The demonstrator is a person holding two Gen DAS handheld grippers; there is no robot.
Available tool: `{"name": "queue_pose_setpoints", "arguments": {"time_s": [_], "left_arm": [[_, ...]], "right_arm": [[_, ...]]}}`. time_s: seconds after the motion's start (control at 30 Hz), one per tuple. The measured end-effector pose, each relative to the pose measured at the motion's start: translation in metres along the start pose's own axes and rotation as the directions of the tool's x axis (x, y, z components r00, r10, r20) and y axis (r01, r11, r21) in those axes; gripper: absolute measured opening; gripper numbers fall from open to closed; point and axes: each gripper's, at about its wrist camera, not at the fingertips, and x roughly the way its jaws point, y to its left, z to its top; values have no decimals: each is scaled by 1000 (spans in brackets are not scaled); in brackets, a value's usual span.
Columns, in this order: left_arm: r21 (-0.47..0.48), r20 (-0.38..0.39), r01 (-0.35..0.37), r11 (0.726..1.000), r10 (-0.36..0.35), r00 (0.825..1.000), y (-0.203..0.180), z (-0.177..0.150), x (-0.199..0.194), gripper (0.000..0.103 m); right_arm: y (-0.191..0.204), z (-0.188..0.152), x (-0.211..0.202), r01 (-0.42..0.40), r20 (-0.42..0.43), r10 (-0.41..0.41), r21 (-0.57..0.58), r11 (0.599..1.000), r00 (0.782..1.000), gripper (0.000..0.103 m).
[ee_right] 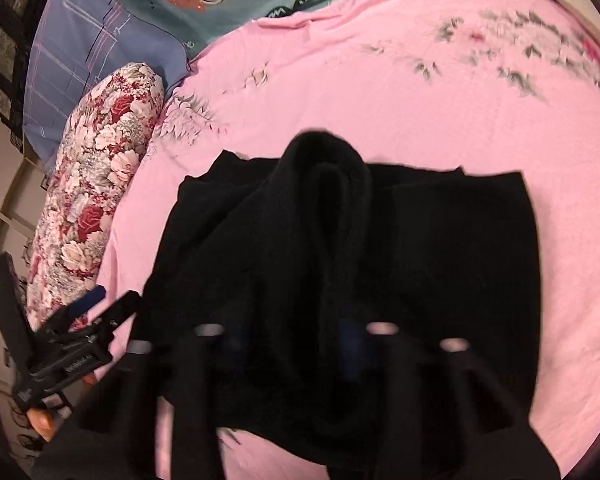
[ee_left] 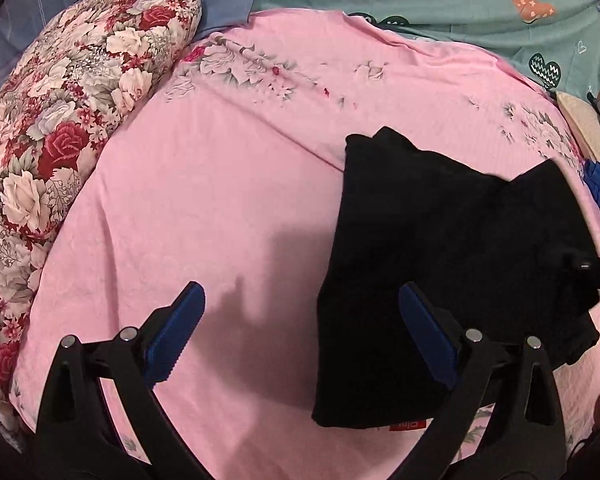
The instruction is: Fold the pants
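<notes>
My left gripper (ee_left: 300, 332) hangs over the pink bedsheet (ee_left: 220, 184) with its jaws spread wide and nothing between them, the black pants (ee_left: 440, 248) lying folded on the sheet at about three o'clock from it. From my right gripper (ee_right: 296, 344) the pants fill the centre, bunched up toward twelve o'clock, but the view is blurred and I cannot tell how its jaws stand. A floral pillow (ee_left: 60, 128) lies along the nine o'clock edge.
</notes>
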Motion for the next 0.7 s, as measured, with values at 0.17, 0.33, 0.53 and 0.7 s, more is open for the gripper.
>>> {"name": "queue_pose_setpoints", "arguments": {"time_s": [0.17, 0.33, 0.53, 0.7], "left_arm": [[-12, 12, 32, 999, -32, 999, 3, 6, -8, 99], [17, -49, 84, 996, -83, 995, -22, 6, 14, 99], [149, -16, -53, 987, 56, 998, -54, -9, 24, 99], [64, 3, 7, 998, -7, 1000, -45, 27, 8, 99]], "right_arm": [[17, -8, -61, -59, 135, 74, -108, 992, 988, 18], [-32, -21, -84, 20, 159, -19, -7, 1000, 987, 23], [-66, -34, -59, 266, 96, -267, 28, 964, 959, 74], [-27, -18, -104, 266, 300, -224, -106, 958, 927, 66]]}}
